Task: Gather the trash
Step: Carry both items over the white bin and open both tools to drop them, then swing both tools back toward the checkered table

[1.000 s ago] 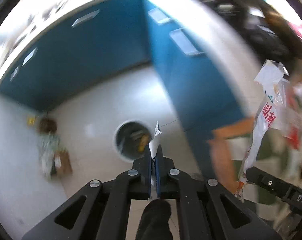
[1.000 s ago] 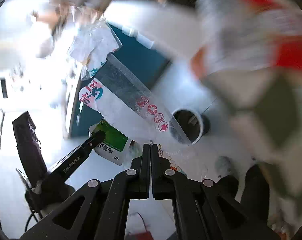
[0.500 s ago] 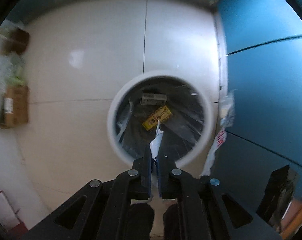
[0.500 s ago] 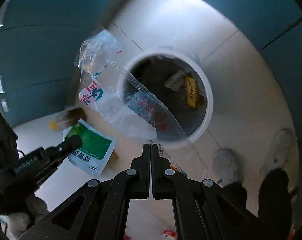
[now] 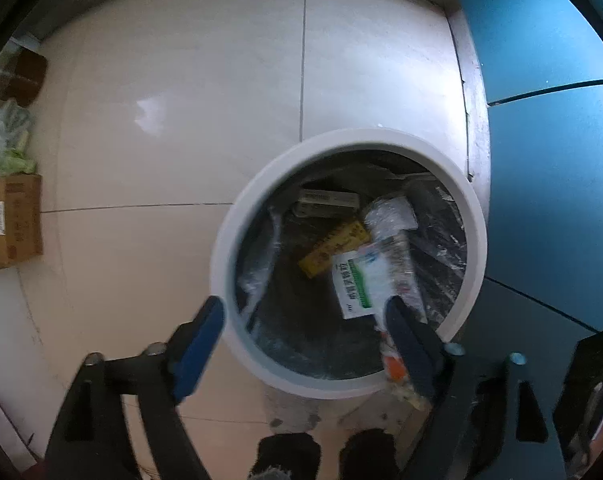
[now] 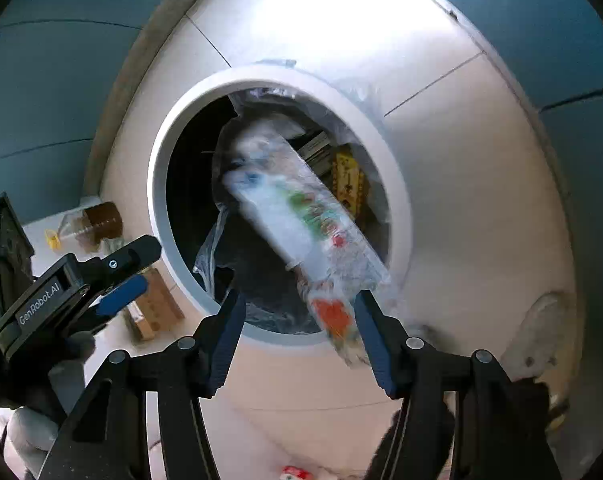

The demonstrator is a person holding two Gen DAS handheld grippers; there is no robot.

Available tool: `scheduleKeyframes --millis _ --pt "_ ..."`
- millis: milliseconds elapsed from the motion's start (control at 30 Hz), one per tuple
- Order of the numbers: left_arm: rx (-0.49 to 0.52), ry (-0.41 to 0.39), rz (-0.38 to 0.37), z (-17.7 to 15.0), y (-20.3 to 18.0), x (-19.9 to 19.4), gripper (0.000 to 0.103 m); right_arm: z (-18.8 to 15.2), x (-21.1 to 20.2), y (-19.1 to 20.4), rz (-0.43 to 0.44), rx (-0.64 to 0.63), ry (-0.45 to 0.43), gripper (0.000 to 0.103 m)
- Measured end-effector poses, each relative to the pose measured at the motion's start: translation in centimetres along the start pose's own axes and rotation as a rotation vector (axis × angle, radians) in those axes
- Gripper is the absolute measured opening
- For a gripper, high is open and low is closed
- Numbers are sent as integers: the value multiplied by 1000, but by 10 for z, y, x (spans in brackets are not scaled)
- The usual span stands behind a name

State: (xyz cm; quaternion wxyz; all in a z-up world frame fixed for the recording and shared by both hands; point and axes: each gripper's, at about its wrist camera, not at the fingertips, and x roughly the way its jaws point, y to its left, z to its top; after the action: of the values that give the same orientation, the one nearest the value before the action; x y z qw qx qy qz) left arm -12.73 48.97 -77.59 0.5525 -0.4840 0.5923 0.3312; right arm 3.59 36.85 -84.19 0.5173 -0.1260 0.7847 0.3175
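A round white-rimmed trash bin [image 5: 221, 256] with a black liner stands on the pale tile floor; it also shows in the right wrist view [image 6: 157, 184]. My left gripper [image 5: 301, 324] is open above its rim. A white and green packet [image 5: 357, 280] drops loose into the bin. My right gripper [image 6: 301, 312] is open over the bin. A long clear plastic wrapper [image 6: 301, 216] with red and green print falls, blurred, between its fingers into the bin; it also shows in the left wrist view [image 5: 397, 256]. A yellow wrapper [image 5: 333, 248] and a pale box [image 5: 325, 200] lie inside.
Blue cabinet fronts [image 5: 549, 160] stand right of the bin. A cardboard box [image 5: 15, 220] and green-printed bags [image 5: 5, 148] lie on the floor at the left. A brown-capped bottle [image 6: 97, 224] lies on the floor beside the bin. My shoes [image 5: 289, 456] are below.
Both grippers opened over the bin. The paper packet left the left gripper and the long plastic wrapper left the right one; both are falling in.
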Motion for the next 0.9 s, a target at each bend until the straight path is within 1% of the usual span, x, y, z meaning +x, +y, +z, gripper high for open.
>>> scheduleKeyframes --millis 33,100,133,200,233,267,300,400,467,533,600,700,800,900 --pt "6 -23 26 -3 1 -7 94 0 -4 1 -18 -12 -9 65" --pt "17 -60 68 -2 5 -16 94 -2 -14 5 -46 -40 -34 73" --pt "23 -85 95 -6 6 -23 94 -2 -18 8 -67 -62 -48 75" --pt "45 -159 166 -14 5 -40 94 -8 -30 18 -136 -120 -83 86" --pt "55 -178 189 -17 5 -45 94 -12 -36 22 -168 -150 -101 90" --pt "67 -203 221 -23 4 -54 94 -15 -42 26 -203 -178 -117 98" --pt "74 -221 240 -28 2 -60 94 -20 -47 31 -239 -207 -135 102" --pt "84 -254 272 -45 -2 -85 94 -35 -71 46 -314 -276 -183 102" --pt "92 -270 287 -60 -5 -108 94 -46 -92 55 -336 -300 -214 102" --pt "90 -283 283 -76 -9 -135 94 -58 -121 64 -356 -324 -250 103" --pt "93 -290 275 -89 -16 -156 94 -70 -144 71 -363 -343 -275 103" --pt "104 -302 264 -112 -27 -195 94 -92 -193 85 -368 -373 -308 103" --pt "102 -314 233 -135 -35 -238 94 -117 -241 100 -368 -399 -339 103" --pt "109 -332 211 -156 -43 -280 94 -143 -297 117 -364 -427 -383 103"
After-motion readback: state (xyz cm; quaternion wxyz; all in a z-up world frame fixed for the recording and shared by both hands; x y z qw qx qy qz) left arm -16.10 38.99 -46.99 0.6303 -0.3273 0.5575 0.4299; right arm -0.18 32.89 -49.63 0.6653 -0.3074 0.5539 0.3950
